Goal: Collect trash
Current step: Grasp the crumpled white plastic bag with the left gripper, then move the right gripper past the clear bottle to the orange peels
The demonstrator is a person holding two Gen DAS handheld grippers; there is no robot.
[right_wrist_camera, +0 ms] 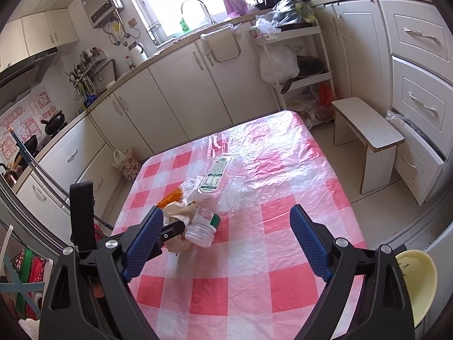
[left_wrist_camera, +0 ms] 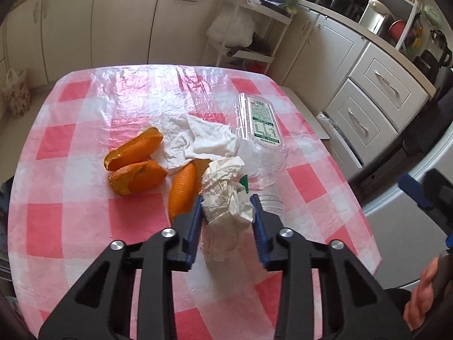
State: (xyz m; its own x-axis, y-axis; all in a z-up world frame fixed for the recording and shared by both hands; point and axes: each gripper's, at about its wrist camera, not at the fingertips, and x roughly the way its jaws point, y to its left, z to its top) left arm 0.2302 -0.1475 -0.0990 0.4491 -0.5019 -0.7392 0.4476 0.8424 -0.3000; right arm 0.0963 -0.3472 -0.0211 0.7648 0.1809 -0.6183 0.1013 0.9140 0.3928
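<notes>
My left gripper [left_wrist_camera: 227, 198] is shut on a crumpled white paper wad [left_wrist_camera: 223, 178], its blue pads pressing both sides just above the pink checked table [left_wrist_camera: 70, 184]. Three orange peels [left_wrist_camera: 136, 150] lie to the left of it, and behind them is a flat white napkin [left_wrist_camera: 198, 138]. A clear plastic bottle [left_wrist_camera: 260, 130] with a green label lies on its side, touching the wad on the right. In the right wrist view my right gripper [right_wrist_camera: 226, 209] stands wide open above the table's near half, with nothing held; the bottle [right_wrist_camera: 223, 178] and the paper wad [right_wrist_camera: 177, 212] lie ahead of it on the left.
A white stool [right_wrist_camera: 365, 130] stands right of the table, and a shelf rack [right_wrist_camera: 300, 56] with bags behind it. A yellow bowl [right_wrist_camera: 416, 277] sits at the lower right. A floral bag [right_wrist_camera: 126, 164] is on the floor at the left. A hand [left_wrist_camera: 424, 291] shows at the right edge.
</notes>
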